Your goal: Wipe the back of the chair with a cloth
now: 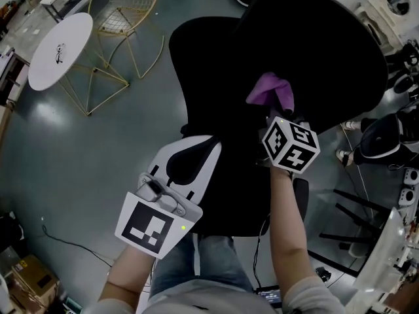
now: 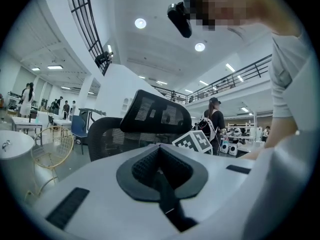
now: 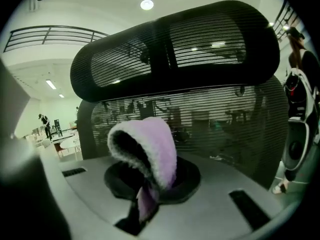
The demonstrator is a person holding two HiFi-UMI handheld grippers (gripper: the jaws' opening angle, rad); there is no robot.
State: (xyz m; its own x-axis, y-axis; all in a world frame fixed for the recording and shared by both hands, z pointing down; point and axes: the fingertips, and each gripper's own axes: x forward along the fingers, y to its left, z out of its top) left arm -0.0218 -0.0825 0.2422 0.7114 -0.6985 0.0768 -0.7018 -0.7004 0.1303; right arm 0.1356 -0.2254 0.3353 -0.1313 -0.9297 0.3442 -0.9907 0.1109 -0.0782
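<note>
Head view: pinches cloth (image 1: 270,89) in right gripper (image 1: 278,108) at 1 o'clock by chair back (image 1: 314,38), holds left gripper (image 1: 208,150) closed, empty at 7 o'clock; risks mesh snagging and tugging cloth free.

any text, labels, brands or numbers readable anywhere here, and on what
No readable words or numbers in any view.
Markers on the left gripper and right gripper: black-and-white square patterns only, no letters.
Cloth and chair: no label shows.
Cardboard box on the floor: any print is too small to read.
</note>
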